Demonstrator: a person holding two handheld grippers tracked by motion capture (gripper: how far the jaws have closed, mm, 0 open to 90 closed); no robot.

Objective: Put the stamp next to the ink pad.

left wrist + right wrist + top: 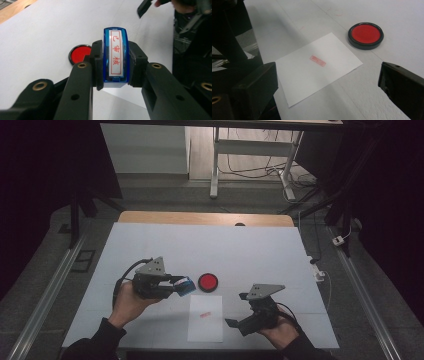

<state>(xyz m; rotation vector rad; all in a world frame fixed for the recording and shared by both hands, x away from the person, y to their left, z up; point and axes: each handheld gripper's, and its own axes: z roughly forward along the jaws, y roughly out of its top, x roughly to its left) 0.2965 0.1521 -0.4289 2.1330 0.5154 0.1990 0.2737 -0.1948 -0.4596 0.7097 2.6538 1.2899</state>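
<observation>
Jaws of the left gripper clench a blue stamp (red-lettered); right gripper jaws released.

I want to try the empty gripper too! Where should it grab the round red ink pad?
Probably from straight above, one jaw on each side of the black rim of the ink pad. It lies flat and low on the table, so only its rim offers grip. The right gripper stands open.
</observation>
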